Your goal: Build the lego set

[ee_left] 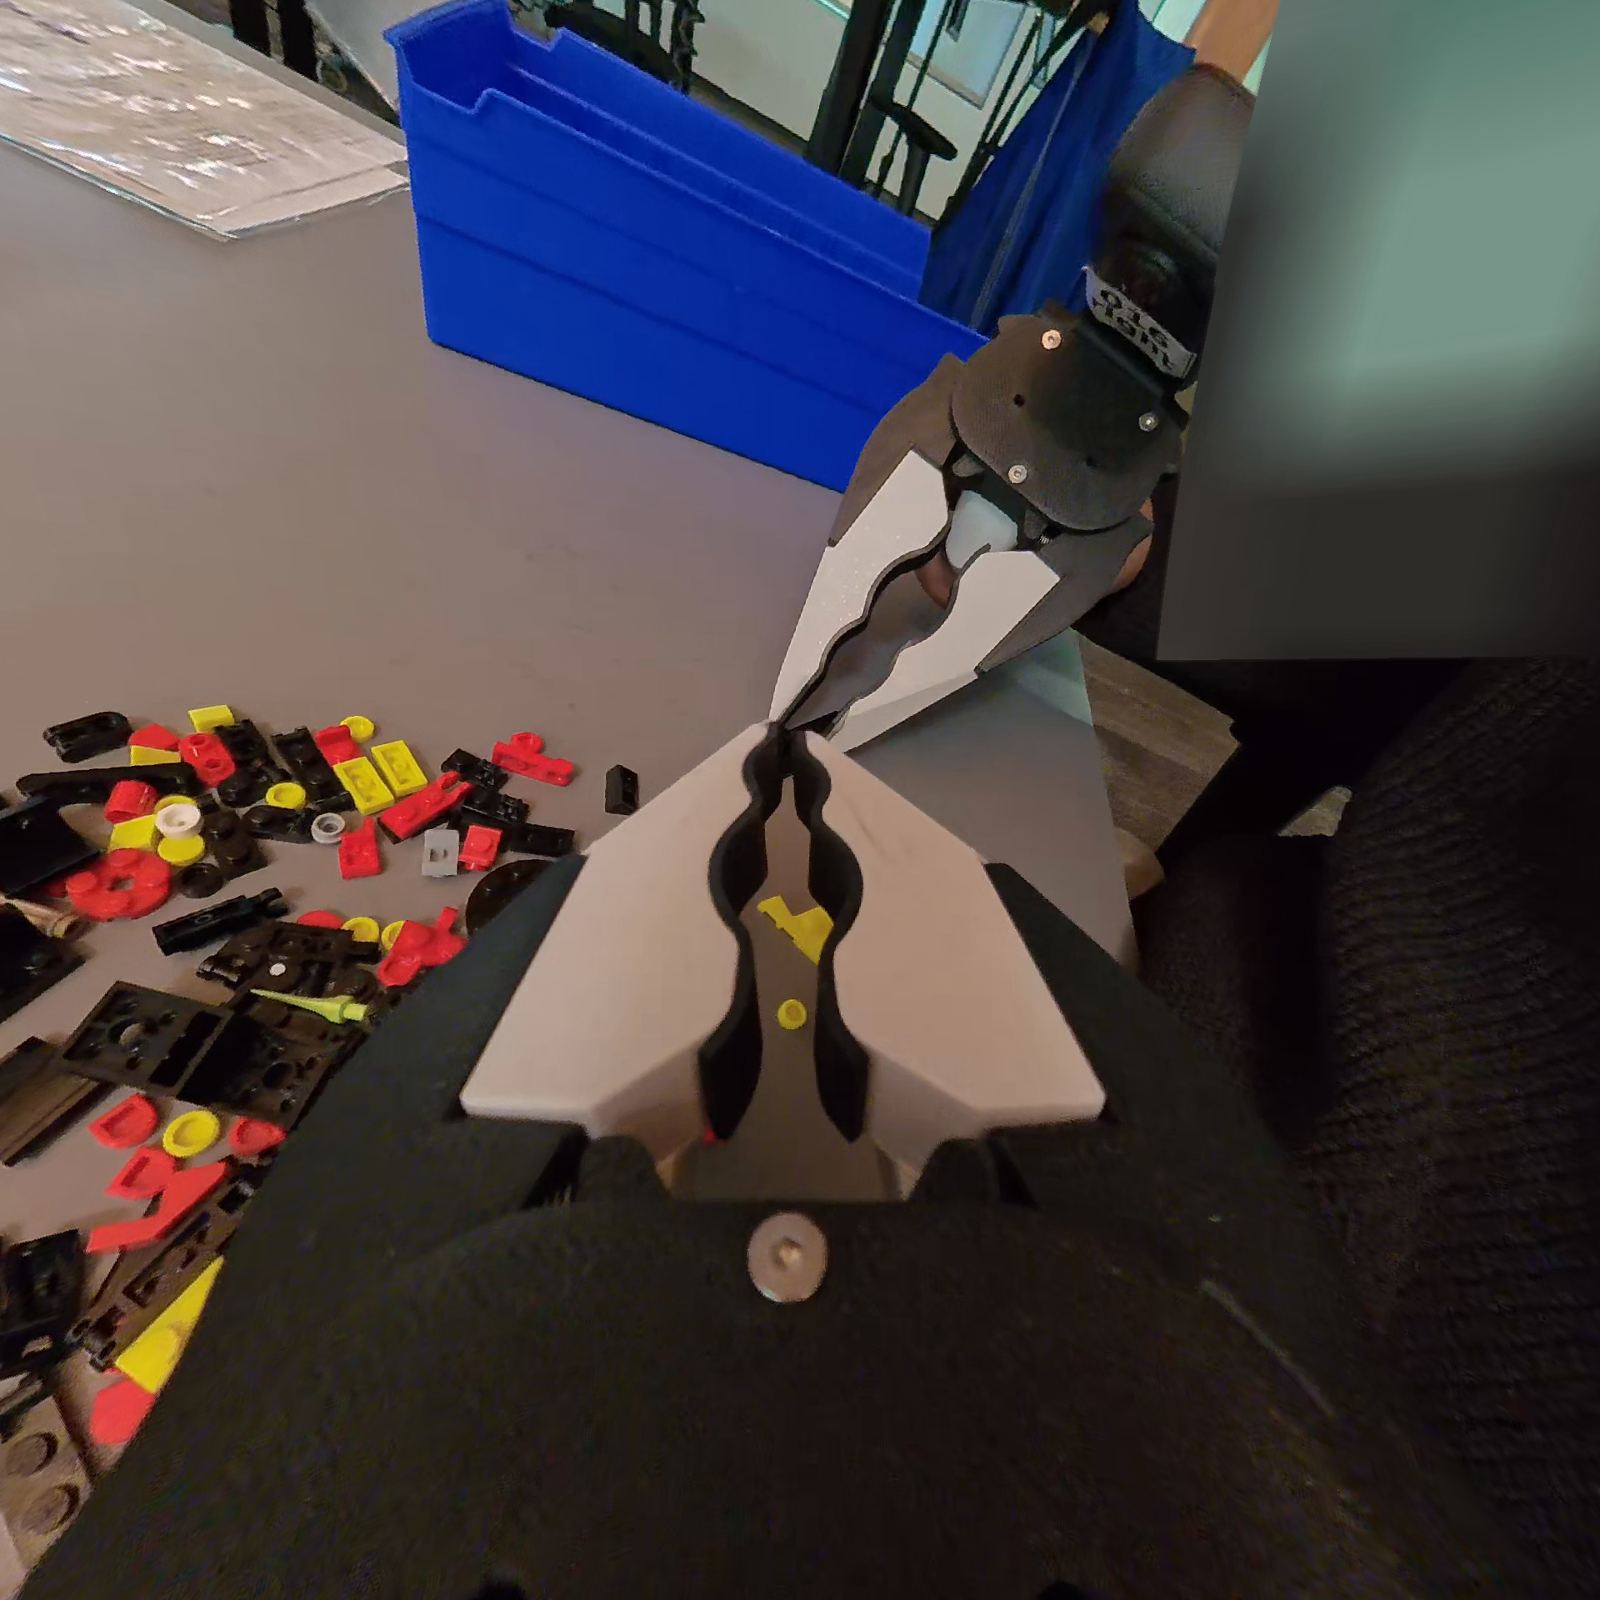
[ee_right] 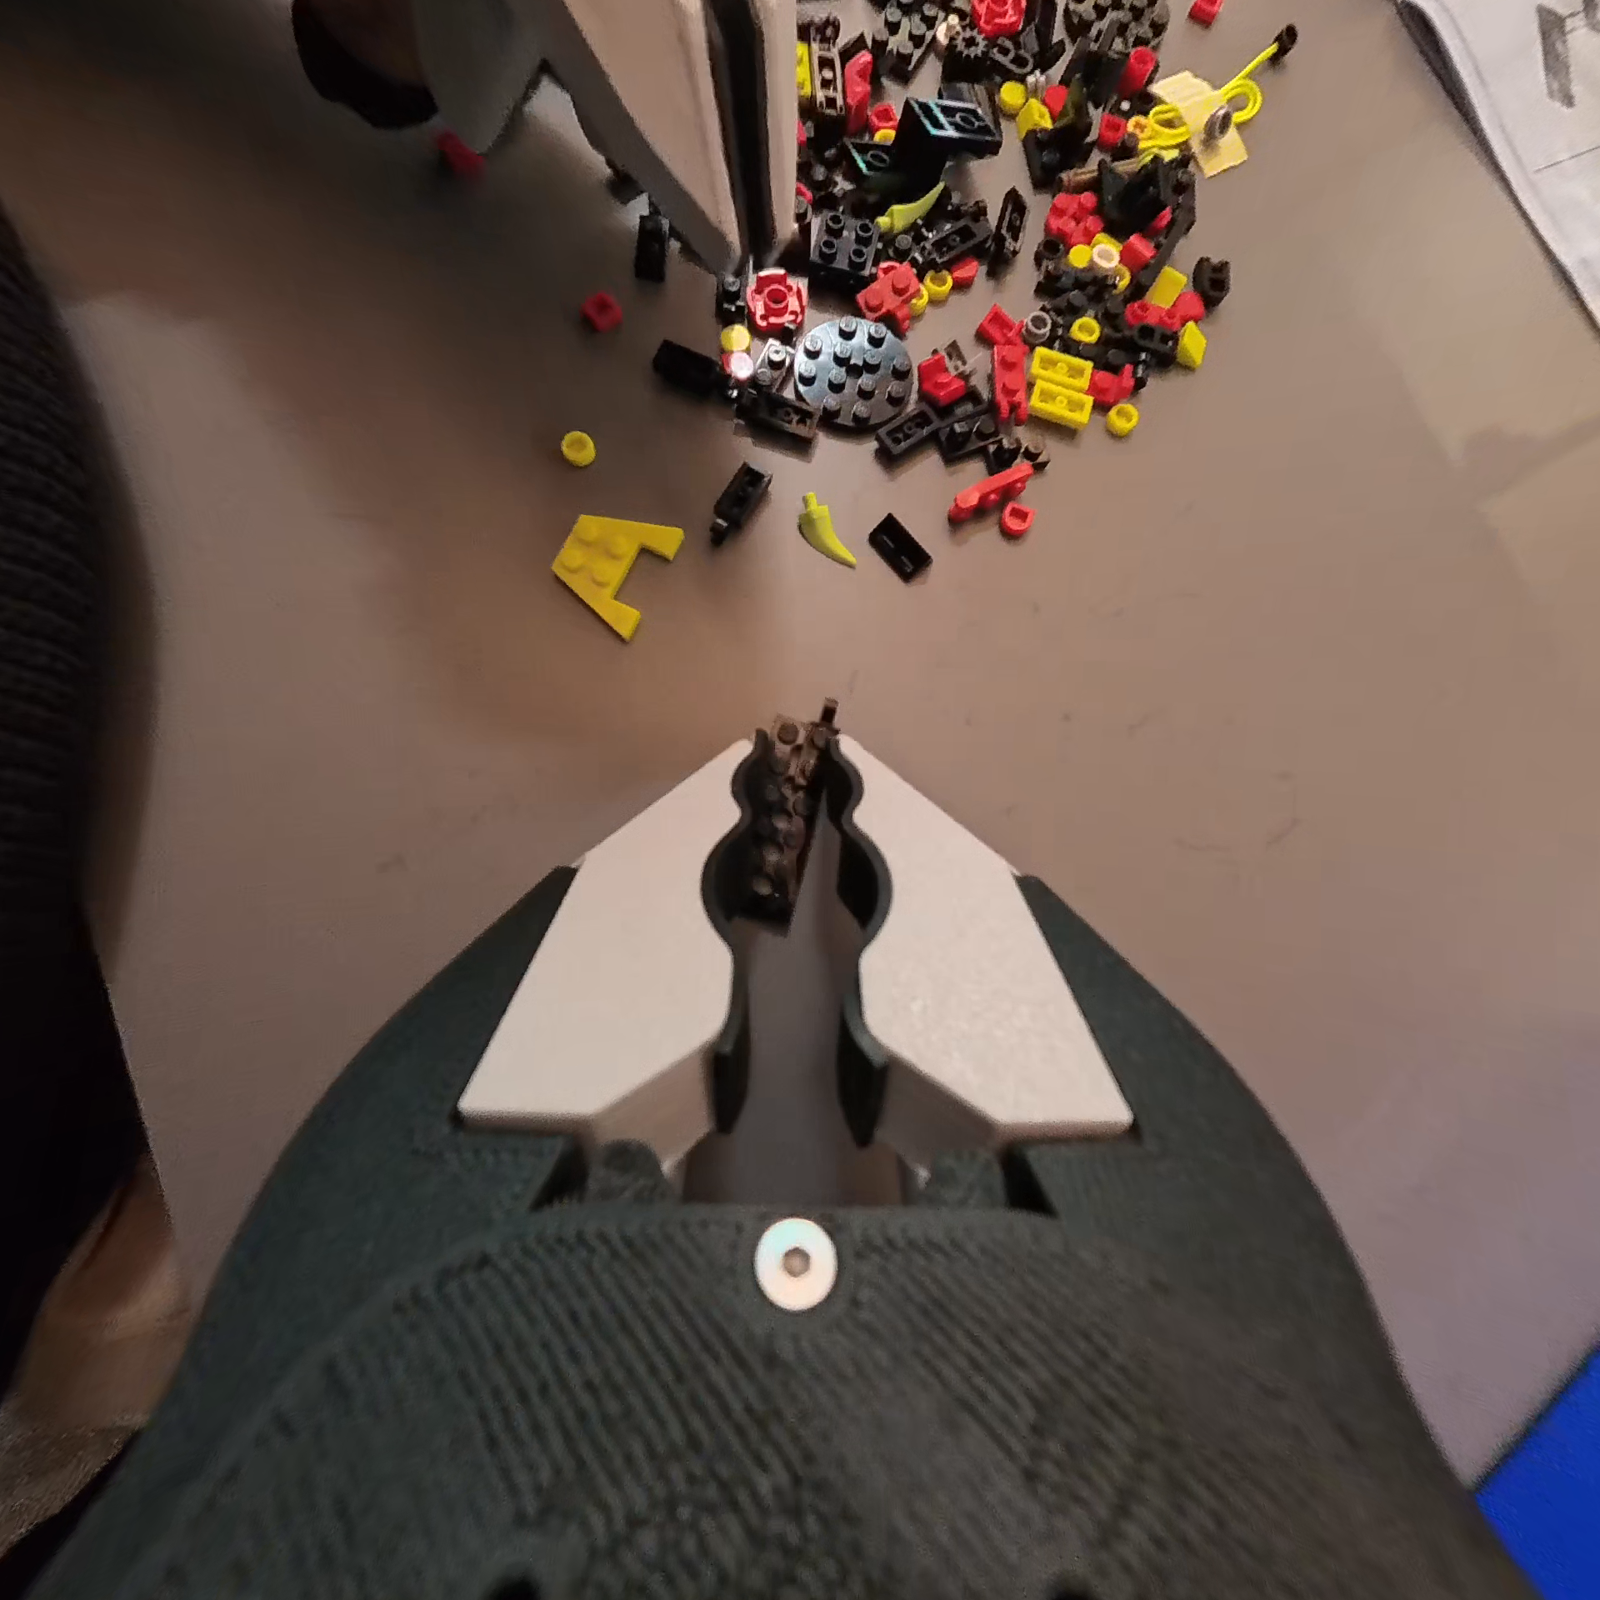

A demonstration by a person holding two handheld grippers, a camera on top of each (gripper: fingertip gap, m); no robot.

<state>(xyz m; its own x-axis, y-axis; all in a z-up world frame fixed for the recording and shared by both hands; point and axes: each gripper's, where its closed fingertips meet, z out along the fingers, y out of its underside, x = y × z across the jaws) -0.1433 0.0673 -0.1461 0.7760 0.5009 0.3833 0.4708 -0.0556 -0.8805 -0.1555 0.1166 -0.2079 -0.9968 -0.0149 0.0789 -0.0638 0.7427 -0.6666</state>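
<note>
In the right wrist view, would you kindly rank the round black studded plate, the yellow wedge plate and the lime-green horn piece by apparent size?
1. Round black studded plate, though it lies farther off.
2. Yellow wedge plate, close in size, so unsure.
3. Lime-green horn piece, clearly smallest.

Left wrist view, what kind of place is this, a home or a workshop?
Likely a lab or workshop. A grey table carries a blue storage bin, a printed sheet and loose lego pieces, with black equipment stands behind.

Workshop or lab: blue storage bin [ee_left: 658,260] on grey worktable [ee_left: 433,537], black equipment stands [ee_left: 866,87] behind
</note>
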